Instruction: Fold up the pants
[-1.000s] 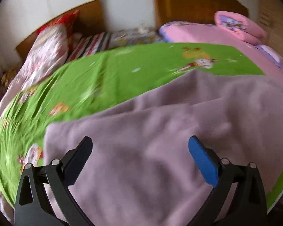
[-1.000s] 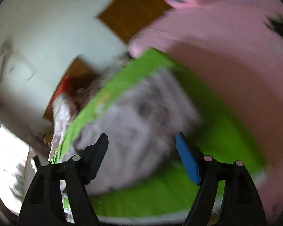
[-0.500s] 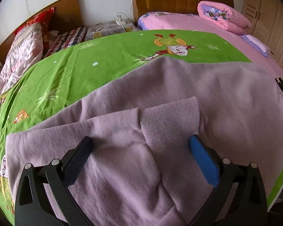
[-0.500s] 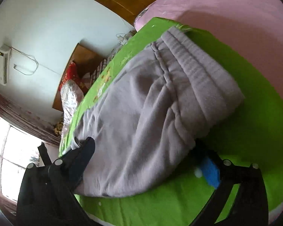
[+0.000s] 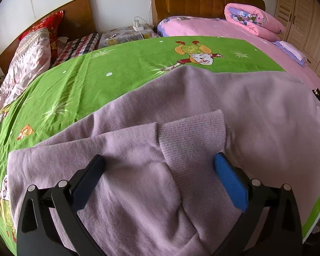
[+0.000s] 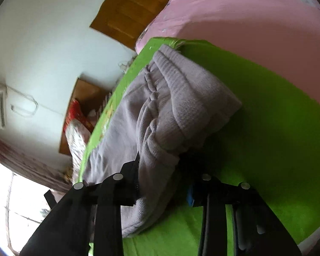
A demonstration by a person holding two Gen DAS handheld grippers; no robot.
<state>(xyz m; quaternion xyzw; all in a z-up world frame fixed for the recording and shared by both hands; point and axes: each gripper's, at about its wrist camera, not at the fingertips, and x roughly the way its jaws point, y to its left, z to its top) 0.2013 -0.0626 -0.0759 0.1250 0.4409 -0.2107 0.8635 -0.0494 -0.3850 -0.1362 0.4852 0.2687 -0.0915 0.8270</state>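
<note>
The right gripper (image 6: pixel 162 177), its blue pad largely hidden by cloth, is closing on the ribbed waistband corner of the soft lilac knit pants (image 6: pixel 160 115) low in its frame, while the left gripper (image 5: pixel 157 170) gapes wide over a cuff, bare green cartoon-print sheet (image 5: pixel 100 81) lying upper left.

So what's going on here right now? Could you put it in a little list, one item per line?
Garment: lilac knit pants, lying on the bed
Surface: green cartoon sheet over a pink bed
Left gripper: fingers spread wide above a ribbed cuff, not pinching
Right gripper: fingers closing on the waistband end, cloth between them
Background: pillows, wooden headboards, wardrobe
</note>
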